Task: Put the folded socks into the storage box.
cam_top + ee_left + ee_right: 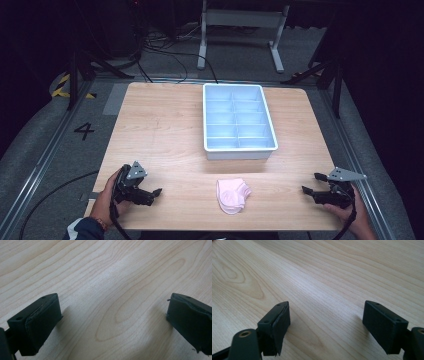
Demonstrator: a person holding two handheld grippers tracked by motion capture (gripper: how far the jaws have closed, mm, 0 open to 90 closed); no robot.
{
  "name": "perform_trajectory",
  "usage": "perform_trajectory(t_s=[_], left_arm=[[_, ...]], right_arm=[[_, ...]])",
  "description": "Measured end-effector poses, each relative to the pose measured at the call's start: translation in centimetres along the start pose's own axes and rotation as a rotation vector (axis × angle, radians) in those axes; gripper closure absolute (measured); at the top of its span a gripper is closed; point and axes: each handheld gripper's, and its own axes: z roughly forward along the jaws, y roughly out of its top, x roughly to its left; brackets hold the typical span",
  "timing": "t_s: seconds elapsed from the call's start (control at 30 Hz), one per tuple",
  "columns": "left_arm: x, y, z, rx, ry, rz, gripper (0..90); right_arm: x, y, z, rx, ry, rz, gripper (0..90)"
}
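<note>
A pink folded cloth item, like a pair of socks point(232, 195), lies near the front edge of the wooden table point(165, 130). Behind it stands a light blue divider tray point(239, 121) with several empty compartments. My left gripper point(152, 192) rests at the front left, open, well left of the socks. My right gripper point(312, 184) sits at the front right, open, its jaws pointing left toward the socks. In the left gripper view point(113, 315) and the right gripper view point(325, 317), the jaws stand wide apart over bare wood with nothing between them.
Beyond the table's far edge stands a grey metal frame point(242, 25) among cables on the floor. A painted number 4 point(84, 131) marks the floor at the left. Metal rails run along both sides of the table.
</note>
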Motion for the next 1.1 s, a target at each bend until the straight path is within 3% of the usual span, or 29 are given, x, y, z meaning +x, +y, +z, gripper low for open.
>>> perform_trajectory(t_s=[0.47,0.67,0.8,1.0,1.1], left_arm=[[-0.1,0.0,0.0,0.001,0.000,-0.001,0.2],[-0.3,-0.1,-0.1,-0.002,0.011,-0.024,0.3],[-0.3,-0.2,-0.2,-0.002,0.018,-0.013,0.4],[-0.3,-0.2,-0.2,-0.002,0.015,-0.020,0.4],[-0.3,-0.2,-0.2,-0.002,0.016,-0.017,0.4]], right_arm=[[0.0,0.0,0.0,0.002,-0.002,0.001,22.1],[-0.1,0.2,0.1,0.014,-0.003,0.001,19.4],[-0.1,0.3,0.1,0.019,-0.007,-0.003,19.1],[-0.1,0.8,0.0,-0.036,0.036,0.019,24.1],[0.4,1.3,0.2,-0.038,0.051,-0.003,25.5]])
